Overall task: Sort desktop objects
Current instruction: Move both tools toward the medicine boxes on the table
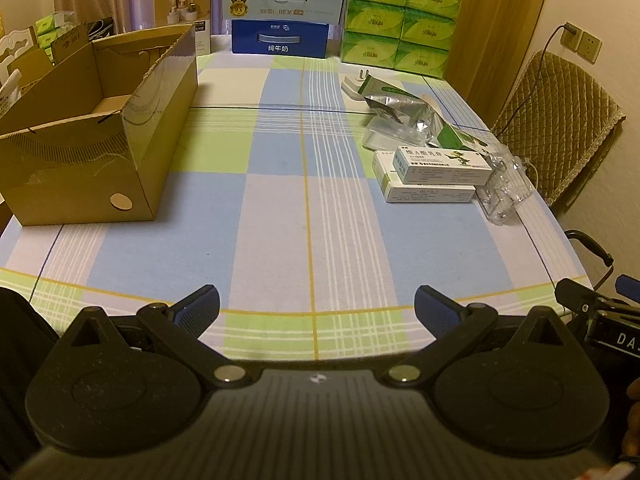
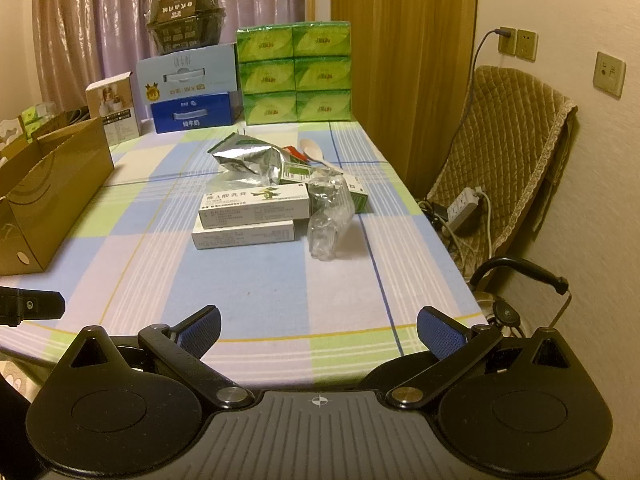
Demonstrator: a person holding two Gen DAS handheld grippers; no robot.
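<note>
While both grippers are held low at the near edge of the table, nothing is gripped by either.

Left gripper (image 1: 317,312): its blue-padded fingers are spread wide apart over the checked tablecloth (image 1: 280,208), with only cloth seen between them.

Right gripper (image 2: 319,336): its fingers are likewise parted wide and empty, above the near right part of the table.

Cardboard box (image 1: 92,128): an open-topped carton is placed on the left side of the table; its inside appears bare where it can be seen.

Medicine boxes (image 2: 256,208): two white cartons are stacked on the right half of the table, the upper one lying skewed across the lower.

Foil pouch (image 2: 248,160): a crumpled silver bag is seen just behind the cartons.

Clear plastic packaging (image 2: 330,220): a crumpled transparent piece is found just right of the cartons, touching them.

Small green box (image 2: 298,172): it is partly hidden between pouch and plastic.

Spoon (image 2: 312,148): a pale spoon is laid behind the pile.

Far edge: green tissue packs (image 2: 296,74) and blue milk cartons (image 2: 192,92) are stacked there, well apart from the pile.

Chair (image 2: 508,152): a quilted cover is draped over it, right of the table.
</note>
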